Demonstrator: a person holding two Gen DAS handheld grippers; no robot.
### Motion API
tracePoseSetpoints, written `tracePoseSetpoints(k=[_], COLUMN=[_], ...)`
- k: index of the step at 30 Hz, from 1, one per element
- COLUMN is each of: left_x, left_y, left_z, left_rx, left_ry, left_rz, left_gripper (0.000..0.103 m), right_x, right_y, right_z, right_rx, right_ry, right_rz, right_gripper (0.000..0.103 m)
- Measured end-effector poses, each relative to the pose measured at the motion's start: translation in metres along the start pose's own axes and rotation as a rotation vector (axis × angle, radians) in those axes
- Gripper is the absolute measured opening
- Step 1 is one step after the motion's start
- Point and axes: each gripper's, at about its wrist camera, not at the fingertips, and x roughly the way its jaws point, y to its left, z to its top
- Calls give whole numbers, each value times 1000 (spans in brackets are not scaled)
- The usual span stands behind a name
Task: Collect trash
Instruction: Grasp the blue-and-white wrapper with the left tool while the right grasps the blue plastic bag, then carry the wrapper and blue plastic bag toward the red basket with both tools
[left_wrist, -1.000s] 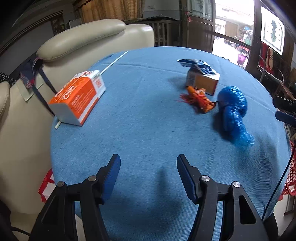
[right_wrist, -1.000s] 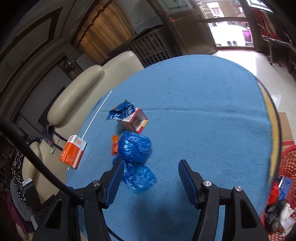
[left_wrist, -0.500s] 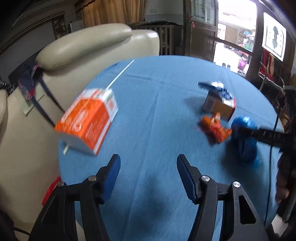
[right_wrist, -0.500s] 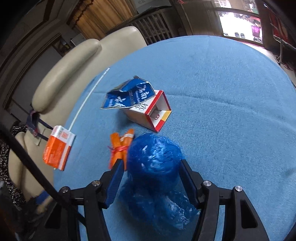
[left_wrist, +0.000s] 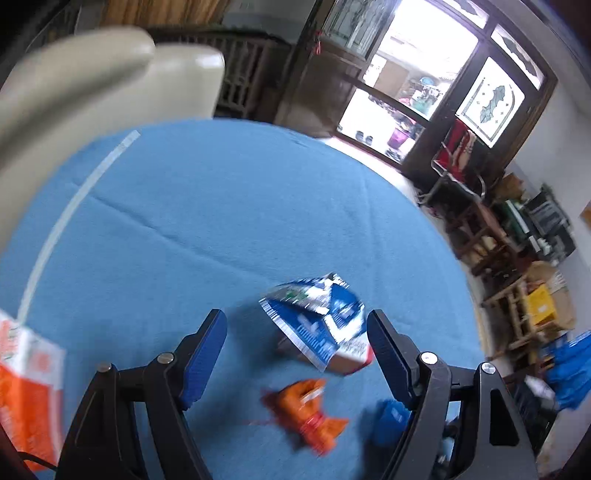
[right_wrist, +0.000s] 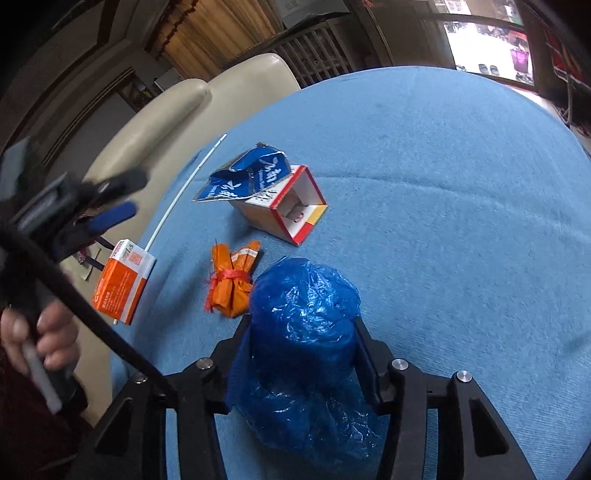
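My right gripper (right_wrist: 301, 334) is shut on a crumpled blue plastic bag (right_wrist: 304, 314) resting on the blue tablecloth. Just beyond it lie an orange wrapper bundle (right_wrist: 232, 280), an open red-and-white carton (right_wrist: 288, 208) with a blue torn wrapper (right_wrist: 245, 177) on top, and an orange box (right_wrist: 123, 282) at the table's left edge. My left gripper (left_wrist: 297, 350) is open above the table, with the blue wrapper (left_wrist: 317, 317) and carton between its fingers' line. The orange bundle (left_wrist: 308, 410) lies below it.
A thin white stick (right_wrist: 184, 192) lies near the table's left edge. A cream armchair (right_wrist: 177, 122) stands behind the table. Cluttered shelves (left_wrist: 528, 258) stand at the right of the room.
My right gripper has moved forward and closed on the blue bag. My left gripper has swung right, from facing the orange box toward the carton and blue wrapper.
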Motion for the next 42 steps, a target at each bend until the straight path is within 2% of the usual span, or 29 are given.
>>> tracePoseSetpoints(k=[3, 5, 8, 10, 12, 15, 17, 22, 26, 38, 42], left_x=[33, 49, 62, 66, 72, 69, 64, 49, 31, -23, -43], left_y=[11, 13, 7, 1, -4, -7, -9, -24, -32, -64, -84], left_z=[16, 21, 21, 20, 18, 12, 9, -14, -37, -112, -126], left_rx=[-133, -183, -189, -186, -180, -182, -182, -144, -159, -107, -57], left_ry=[47, 62, 57, 48, 70, 49, 32, 20, 13, -33, -71], left_rz=[-66, -98, -117, -115, -118, -105, -102, -94, -130, -135, -103], left_gripper=[79, 79, 77, 67, 41, 38, 29, 27, 17, 17, 17], right_x=[-7, -12, -14, -13, -13, -14, -17, -28, -41, -90, -110], right_y=[-9, -13, -15, -14, -14, -15, -14, -21, -27, -37, -37], right_z=[-2, -6, -8, -10, -10, -12, -15, -21, -28, -59, -69], right_rx=[5, 4, -5, -8, -6, 6, 2, 29, 45, 42, 39], right_ry=[-3, -3, -5, -7, -6, -6, -10, -22, -43, -130, -169], right_rz=[4, 10, 15, 16, 21, 29, 22, 9, -4, -25, -32], right_gripper=[53, 53, 53, 53, 53, 53, 53, 53, 53, 53, 53])
